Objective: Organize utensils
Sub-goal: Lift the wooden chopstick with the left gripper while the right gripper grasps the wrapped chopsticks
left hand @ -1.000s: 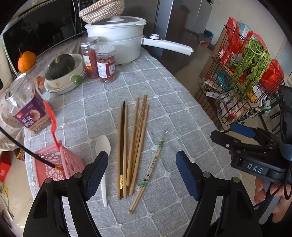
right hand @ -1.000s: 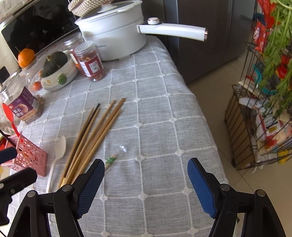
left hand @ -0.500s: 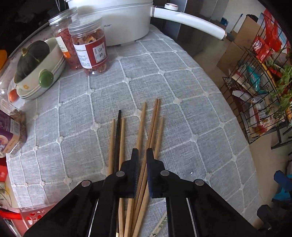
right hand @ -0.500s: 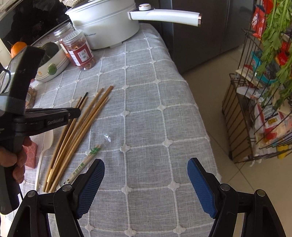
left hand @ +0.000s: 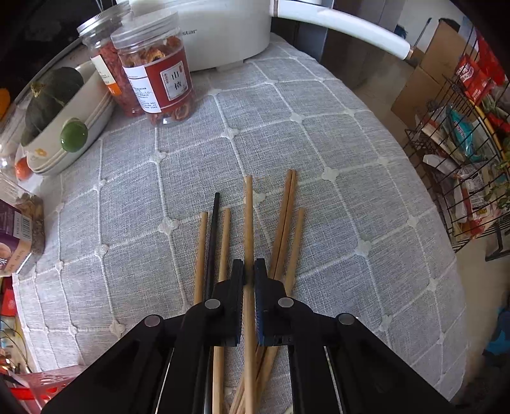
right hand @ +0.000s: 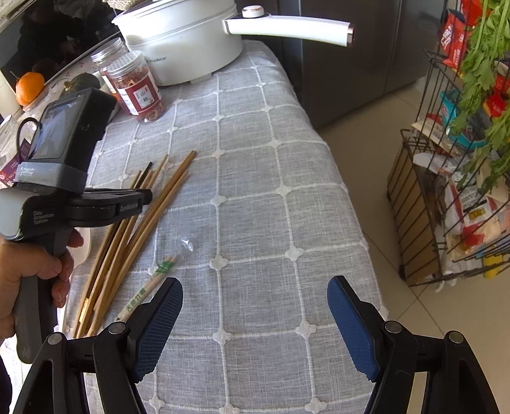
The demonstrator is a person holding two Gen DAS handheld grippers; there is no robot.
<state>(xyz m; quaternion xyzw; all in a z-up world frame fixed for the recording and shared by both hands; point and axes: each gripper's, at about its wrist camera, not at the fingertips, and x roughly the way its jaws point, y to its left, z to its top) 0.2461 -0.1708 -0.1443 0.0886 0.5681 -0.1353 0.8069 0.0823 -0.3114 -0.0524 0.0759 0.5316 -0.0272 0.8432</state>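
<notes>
Several wooden chopsticks (left hand: 288, 216) and one black chopstick (left hand: 213, 232) lie side by side on the grey checked tablecloth (left hand: 334, 223). My left gripper (left hand: 249, 270) is shut on one long wooden chopstick (left hand: 248, 223) in the middle of the bundle. In the right wrist view the bundle (right hand: 140, 229) lies at left with the left gripper (right hand: 145, 199) over it. A paper-wrapped pair of chopsticks (right hand: 149, 283) lies nearer. My right gripper (right hand: 255, 302) is open and empty above the cloth, right of the bundle.
Two red-labelled jars (left hand: 156, 67), a bowl with a dark squash (left hand: 60, 105) and a white pot with a long handle (left hand: 334, 28) stand at the back. A pink basket (left hand: 41, 385) sits at the lower left. A wire rack (right hand: 452, 178) stands right of the table edge.
My left gripper dropped onto the chopstick bundle and closed from wide open onto one wooden chopstick. My right gripper stayed open and shifted slightly.
</notes>
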